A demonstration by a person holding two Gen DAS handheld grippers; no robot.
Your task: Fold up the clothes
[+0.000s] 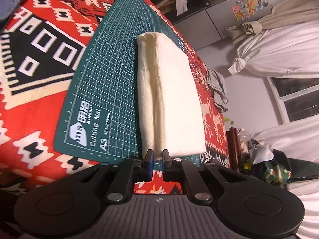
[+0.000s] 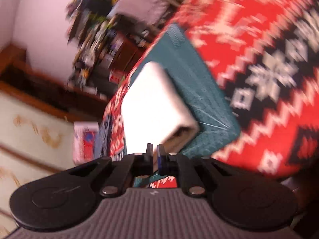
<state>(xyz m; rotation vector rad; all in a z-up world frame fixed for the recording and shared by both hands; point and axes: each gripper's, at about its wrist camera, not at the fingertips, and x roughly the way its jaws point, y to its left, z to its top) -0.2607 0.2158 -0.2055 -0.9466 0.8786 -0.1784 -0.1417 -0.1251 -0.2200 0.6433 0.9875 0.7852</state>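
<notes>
A cream cloth, folded into a long thick rectangle, lies on a green cutting mat. My left gripper is at its near end. The fingers stand almost together and the cloth's edge is pinched between the tips. The right wrist view is motion-blurred. It shows the same cloth on the mat, running away from my right gripper. That gripper's fingers are nearly closed, with white fabric showing in the narrow gap. Neither gripper shows in the other's view.
The mat rests on a red, black and white patterned blanket. A crumpled grey garment lies on the blanket beyond the cloth. White curtains and a grey cabinet stand behind. A cluttered wooden shelf shows in the right wrist view.
</notes>
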